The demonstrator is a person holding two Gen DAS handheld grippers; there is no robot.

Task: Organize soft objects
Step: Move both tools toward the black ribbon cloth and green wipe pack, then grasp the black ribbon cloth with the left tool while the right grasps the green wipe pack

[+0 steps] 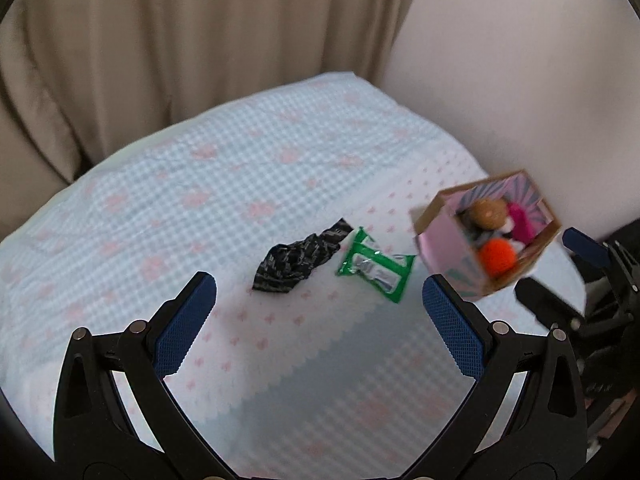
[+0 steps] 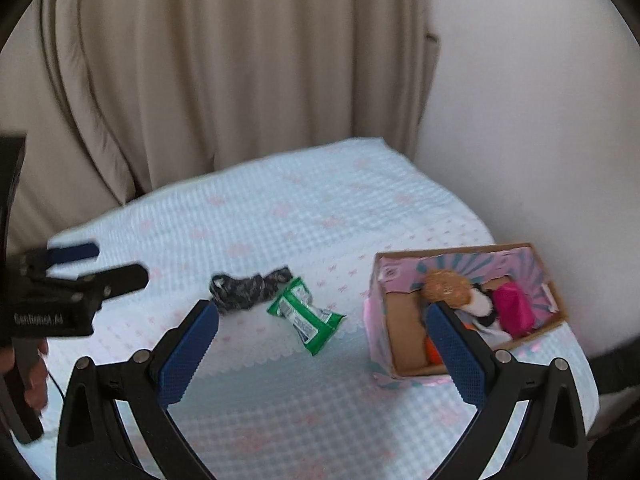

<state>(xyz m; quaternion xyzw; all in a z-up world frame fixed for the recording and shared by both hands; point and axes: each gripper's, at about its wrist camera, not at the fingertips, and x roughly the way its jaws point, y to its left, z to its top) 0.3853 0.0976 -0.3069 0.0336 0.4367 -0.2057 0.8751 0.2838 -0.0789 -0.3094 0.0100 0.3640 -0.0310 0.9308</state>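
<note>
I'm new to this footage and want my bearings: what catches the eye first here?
The pink cardboard box at the right of the checked bedspread, already holding an orange ball, a brown plush and something magenta. Beside it on the cover lie a green wipes packet and a crumpled black cloth, touching. Both grippers hover open, empty.

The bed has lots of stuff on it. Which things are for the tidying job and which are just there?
For the job: black patterned cloth, green packet, pink box with soft toys already inside, both open grippers, left and right.

Just there: bedspread, curtain, wall.
</note>
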